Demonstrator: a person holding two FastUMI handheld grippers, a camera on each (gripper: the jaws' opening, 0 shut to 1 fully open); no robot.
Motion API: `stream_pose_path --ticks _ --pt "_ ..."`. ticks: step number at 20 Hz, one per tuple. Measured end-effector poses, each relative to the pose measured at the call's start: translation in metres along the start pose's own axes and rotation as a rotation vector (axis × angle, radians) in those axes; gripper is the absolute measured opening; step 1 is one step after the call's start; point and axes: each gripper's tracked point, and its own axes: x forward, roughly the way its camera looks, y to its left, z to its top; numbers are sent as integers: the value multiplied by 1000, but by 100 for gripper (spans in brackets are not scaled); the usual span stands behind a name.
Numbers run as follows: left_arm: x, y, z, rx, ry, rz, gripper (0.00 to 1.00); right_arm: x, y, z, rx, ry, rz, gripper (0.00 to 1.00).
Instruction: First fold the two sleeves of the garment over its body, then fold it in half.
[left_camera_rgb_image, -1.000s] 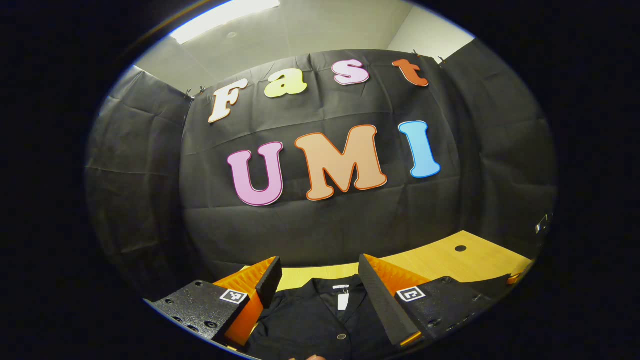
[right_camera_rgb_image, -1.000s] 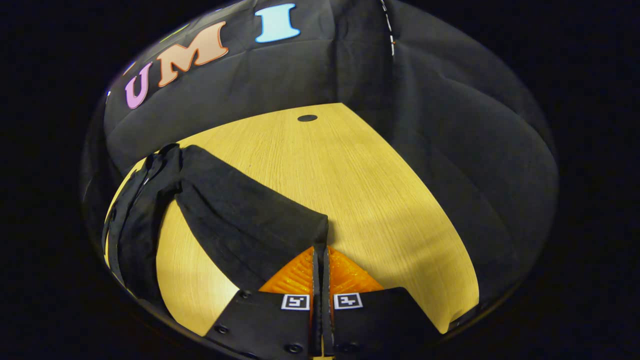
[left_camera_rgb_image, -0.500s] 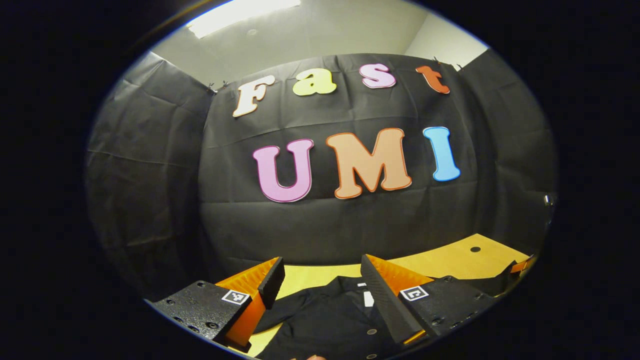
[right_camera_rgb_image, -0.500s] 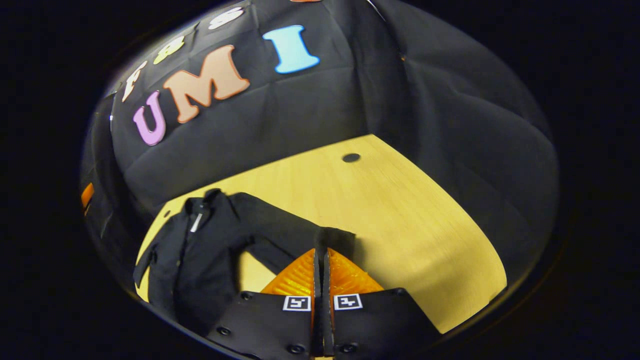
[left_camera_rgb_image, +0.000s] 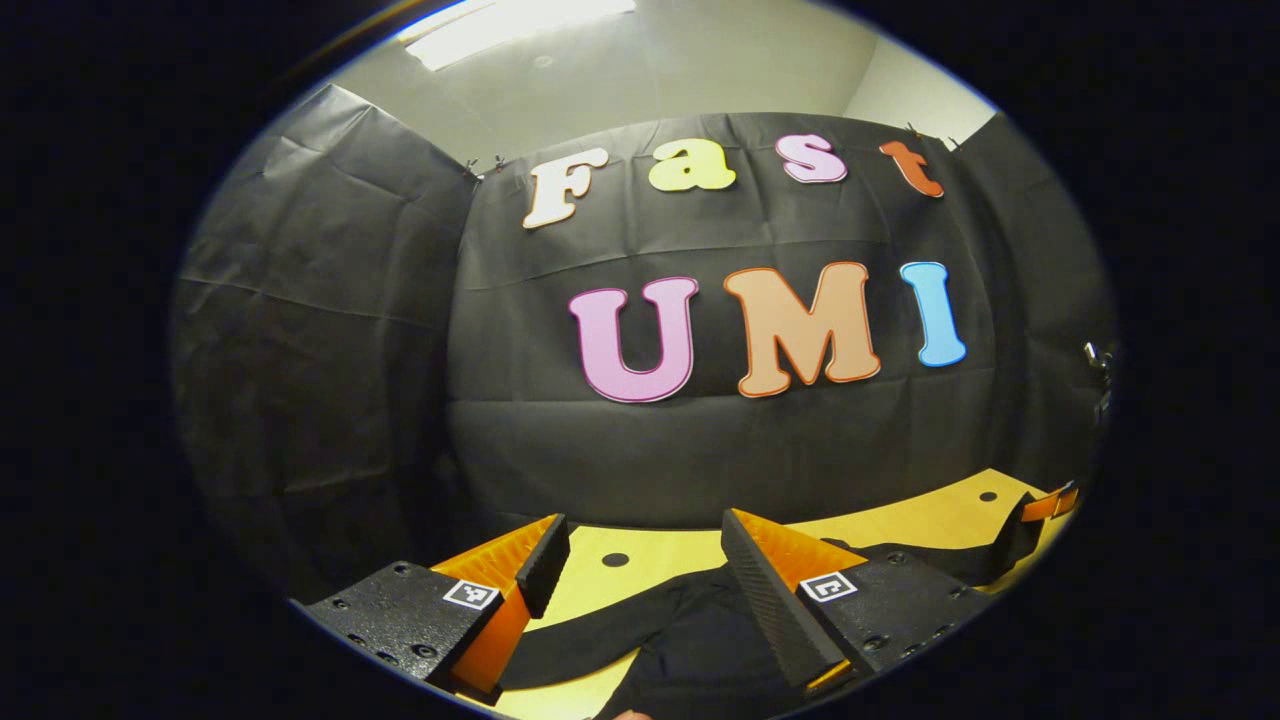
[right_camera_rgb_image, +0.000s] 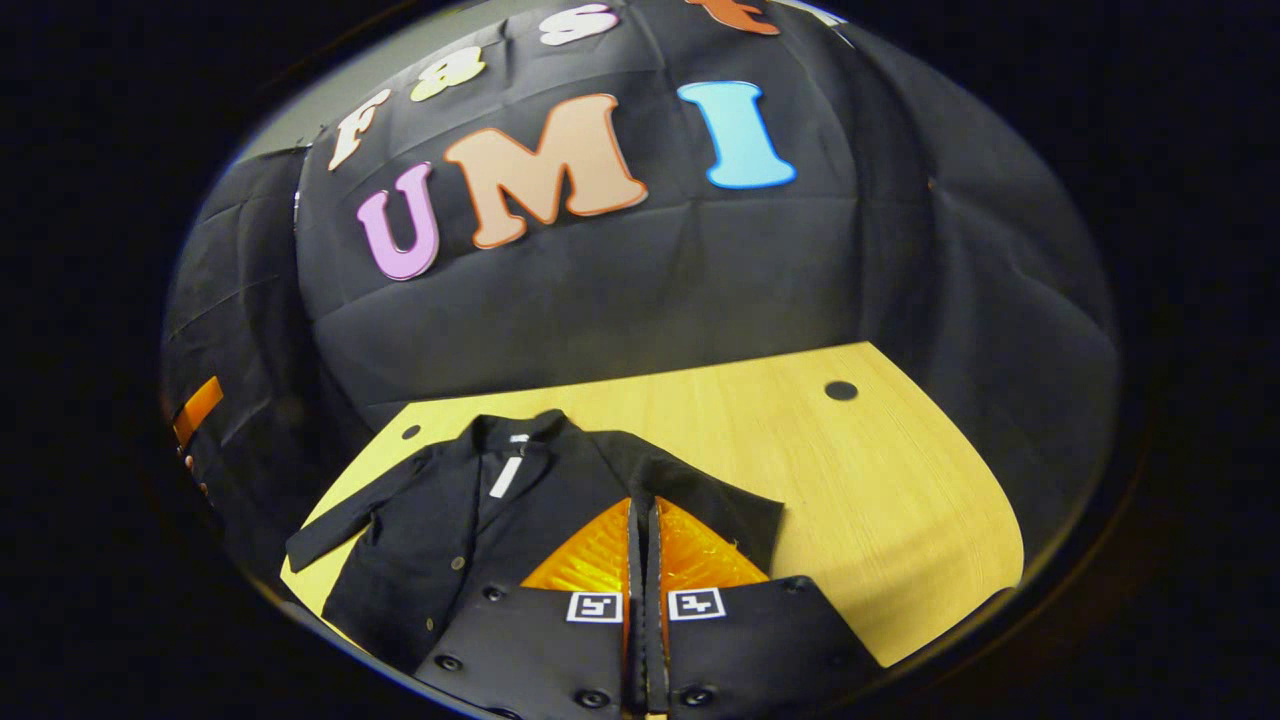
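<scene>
Black fabric on a pale wood surface (right_camera_rgb_image: 900, 470): the garment (right_camera_rgb_image: 450, 520), a dark buttoned jacket, lies face up in the lower left of the right gripper view, collar toward the far wall. One sleeve (right_camera_rgb_image: 345, 520) sticks straight out toward the left edge of that frame, flat and unfolded. The other sleeve (right_camera_rgb_image: 720, 500), in the lower middle, is pinched at its cuff end by the right gripper (right_camera_rgb_image: 643, 520), whose fingers are pressed together with just a sliver of cloth between them; the sleeve looks lifted and angled toward the body, so I'd judge the first sleeve fold is under way, not finished. Left to do, by my reading: lay this sleeve down, fold the other, then halve the jacket. Over in the left gripper view, the left gripper (left_camera_rgb_image: 640, 570) hangs low over the jacket at the bottom centre of the frame, its fingers spread wide with nothing between them, touching no cloth as far as I can tell. At that view's right edge, the other gripper shows above the wood.
</scene>
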Motion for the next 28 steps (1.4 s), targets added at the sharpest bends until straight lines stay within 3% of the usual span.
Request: stream_pose_path --ticks 6,14,15,16,27,28 --pt "-8 53 -9 -15 7 58 93 17 84 20 -55 -28 87 2" --pt "-19 121 -26 -31 24 131 93 58 192 15 -161 6 189 2" --pt "-19 127 -29 -31 28 141 93 65 203 13 -165 17 198 2" --pt "-21 137 -32 -28 33 151 100 71 215 10 -166 27 206 2" --pt "-27 214 -83 -30 116 221 99 143 335 -56 -288 163 274 3" --pt "-27 218 -88 -25 127 226 93 148 342 -63 -289 176 271 2"
